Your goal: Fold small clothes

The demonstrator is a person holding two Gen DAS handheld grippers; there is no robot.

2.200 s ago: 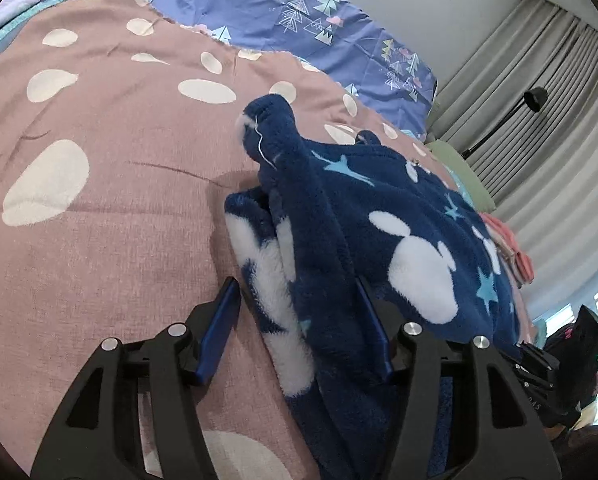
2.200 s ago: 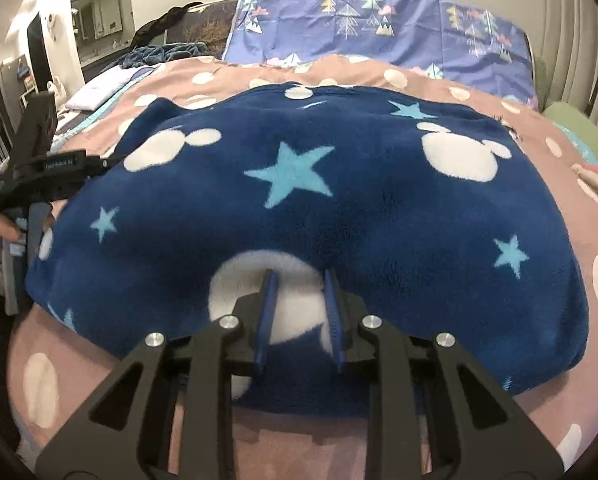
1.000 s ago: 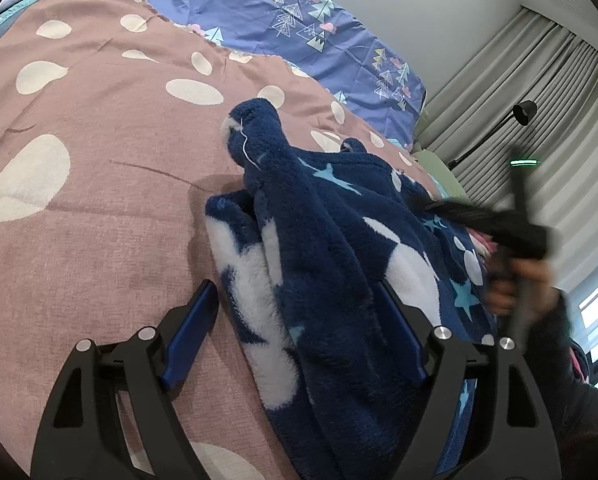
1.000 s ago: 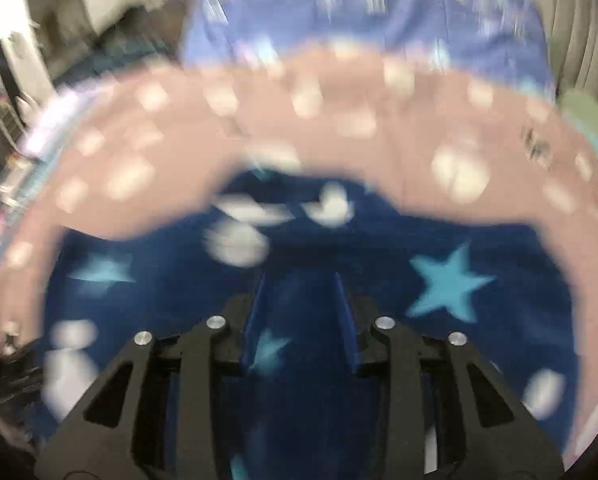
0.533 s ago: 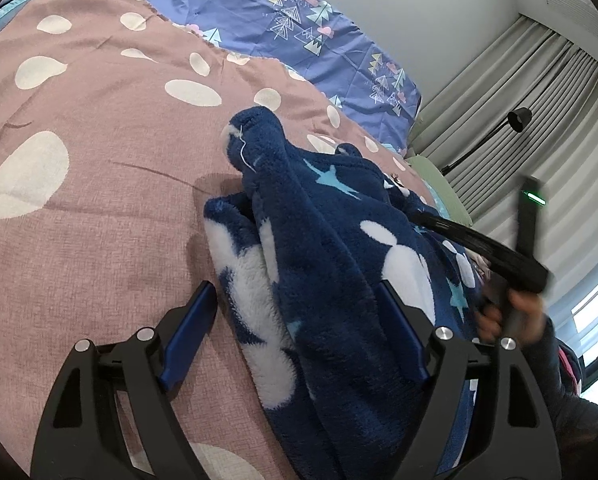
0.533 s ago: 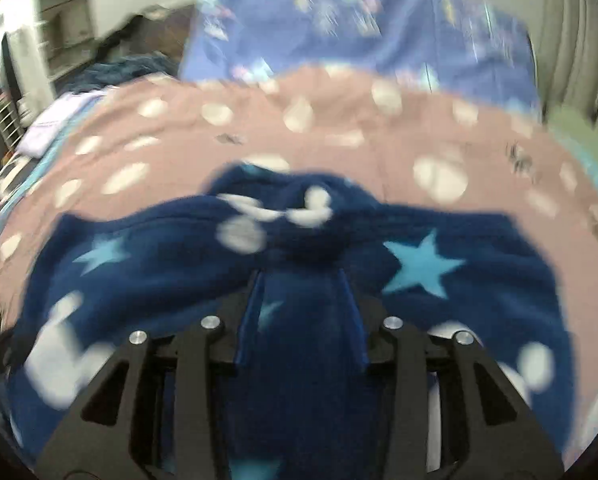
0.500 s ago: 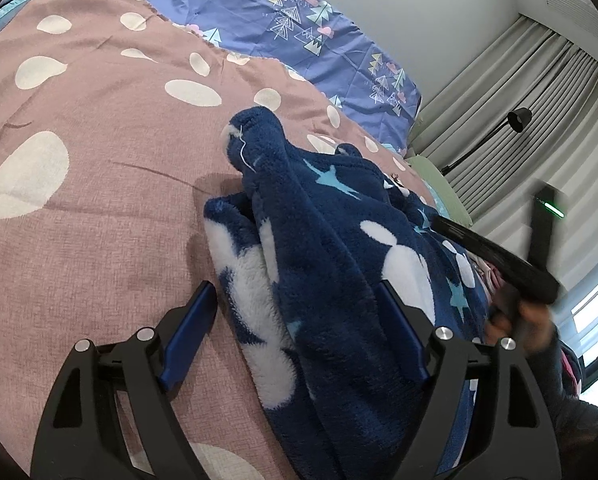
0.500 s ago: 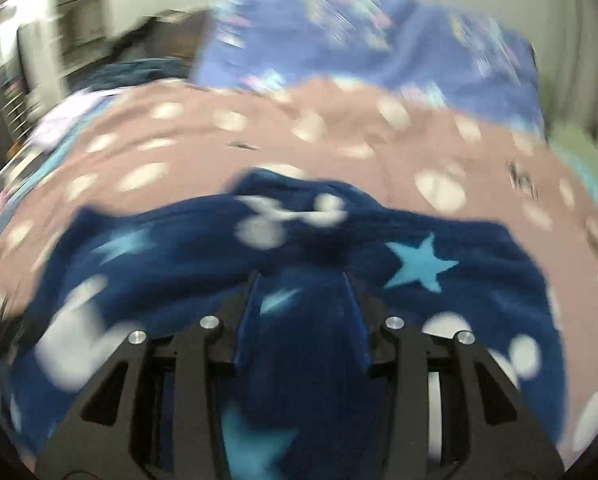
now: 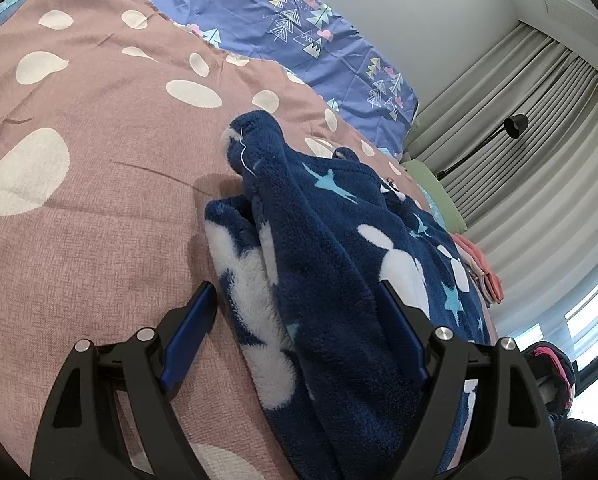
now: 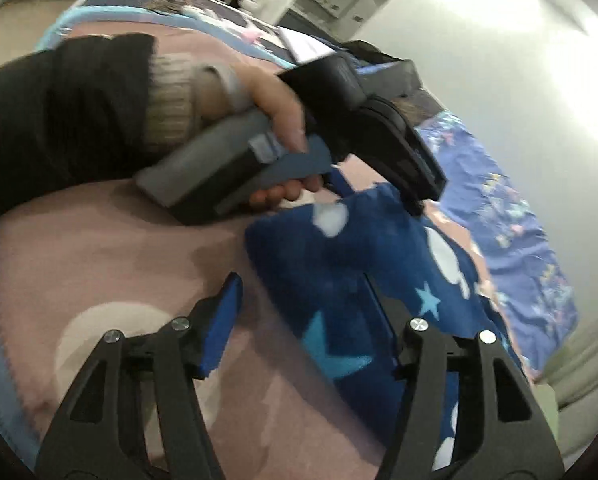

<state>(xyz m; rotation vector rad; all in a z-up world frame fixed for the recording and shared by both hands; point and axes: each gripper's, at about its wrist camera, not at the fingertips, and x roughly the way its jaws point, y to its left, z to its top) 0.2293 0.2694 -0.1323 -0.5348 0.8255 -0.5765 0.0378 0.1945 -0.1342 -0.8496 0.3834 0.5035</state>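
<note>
A navy fleece garment (image 9: 331,240) with white blobs and light blue stars lies bunched on the dotted pink-brown bedspread (image 9: 99,200). My left gripper (image 9: 295,304) stands wide open with the garment's thick near end between its blue pads; the left pad sits just beside the fleece. In the right wrist view a hand (image 10: 275,100) in a black sleeve holds that left gripper (image 10: 411,196) over the fleece corner (image 10: 339,248). My right gripper (image 10: 299,304) is opening, tilted, with the garment's edge between its fingers. Its left pad is over bare bedspread.
A purple pillowcase (image 9: 299,32) with tree prints lies at the bed's head. Grey curtains (image 9: 519,152) and a black floor lamp (image 9: 515,126) stand beyond the bed. Folded pink clothes (image 9: 479,264) and a green item (image 9: 431,184) lie past the fleece.
My right gripper let go of the fleece fold, swung across to the end by the left gripper, rolled over and widened. The right hand left the left wrist view. The left gripper stayed put.
</note>
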